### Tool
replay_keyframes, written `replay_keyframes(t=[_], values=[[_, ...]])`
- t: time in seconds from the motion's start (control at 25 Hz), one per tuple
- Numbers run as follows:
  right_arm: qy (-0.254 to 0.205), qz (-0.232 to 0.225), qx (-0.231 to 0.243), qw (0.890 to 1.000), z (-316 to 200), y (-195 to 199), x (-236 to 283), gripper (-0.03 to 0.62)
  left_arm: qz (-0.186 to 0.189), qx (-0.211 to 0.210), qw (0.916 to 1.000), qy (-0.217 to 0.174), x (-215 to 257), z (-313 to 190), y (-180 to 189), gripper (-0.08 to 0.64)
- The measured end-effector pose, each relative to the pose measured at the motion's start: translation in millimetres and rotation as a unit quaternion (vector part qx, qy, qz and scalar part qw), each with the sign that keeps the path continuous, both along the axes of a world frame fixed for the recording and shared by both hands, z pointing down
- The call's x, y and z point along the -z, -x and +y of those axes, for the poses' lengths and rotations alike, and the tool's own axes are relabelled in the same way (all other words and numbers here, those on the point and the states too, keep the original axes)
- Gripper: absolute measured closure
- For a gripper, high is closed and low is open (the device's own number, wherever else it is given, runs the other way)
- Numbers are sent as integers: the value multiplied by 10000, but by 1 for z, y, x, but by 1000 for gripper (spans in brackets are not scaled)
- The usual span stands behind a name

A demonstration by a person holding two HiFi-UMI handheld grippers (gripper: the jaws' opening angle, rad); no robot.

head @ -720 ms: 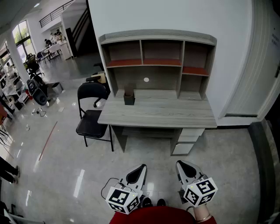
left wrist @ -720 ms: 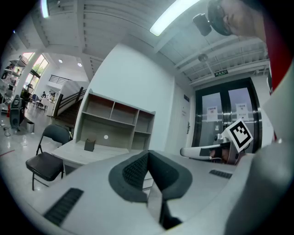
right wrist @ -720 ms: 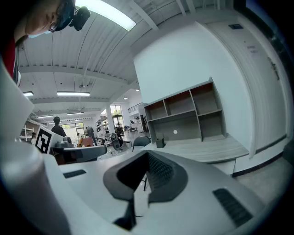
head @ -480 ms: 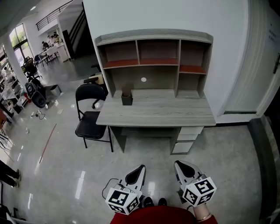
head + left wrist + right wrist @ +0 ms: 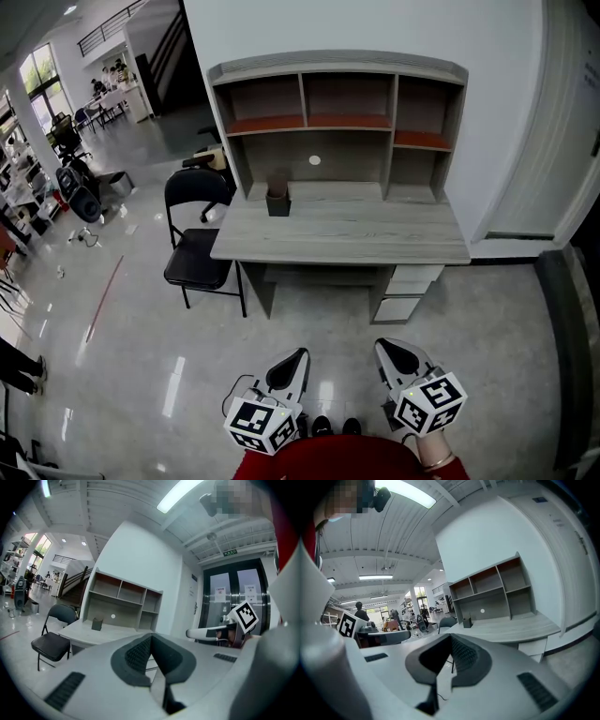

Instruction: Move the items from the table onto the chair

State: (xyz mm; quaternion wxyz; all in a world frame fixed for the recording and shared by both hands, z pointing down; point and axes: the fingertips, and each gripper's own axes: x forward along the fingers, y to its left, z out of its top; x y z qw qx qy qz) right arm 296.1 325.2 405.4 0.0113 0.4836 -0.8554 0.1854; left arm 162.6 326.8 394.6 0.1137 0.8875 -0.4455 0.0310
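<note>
Work on the task looks not yet begun. The left gripper (image 5: pixel 292 364) and the right gripper (image 5: pixel 394 354) each have their jaws pressed together with nothing between them. The only item I can make out, a small dark box (image 5: pixel 278 202), stands on the table (image 5: pixel 375 234), well ahead of both pairs of jaws. The chair (image 5: pixel 195 267), ahead and left of the left jaws, looks bare. Approaching, grasping and carrying the box all remain.
</note>
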Motion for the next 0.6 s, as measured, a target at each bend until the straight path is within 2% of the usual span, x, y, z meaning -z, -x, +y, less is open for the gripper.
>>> replay_keyframes(t=[0.24,0.4,0.6], values=[[70,-92,69,9999,-20,20,-6,580,11,106,9999,1,-3,-22,26,551],[271,-107,13,9996,-33,28,-10,580,46,165,9998,99,-4,-32,39,551],[405,-11,229,9989,-73,42,-16,580,18,313,9993,221,-16,-64,51,551]])
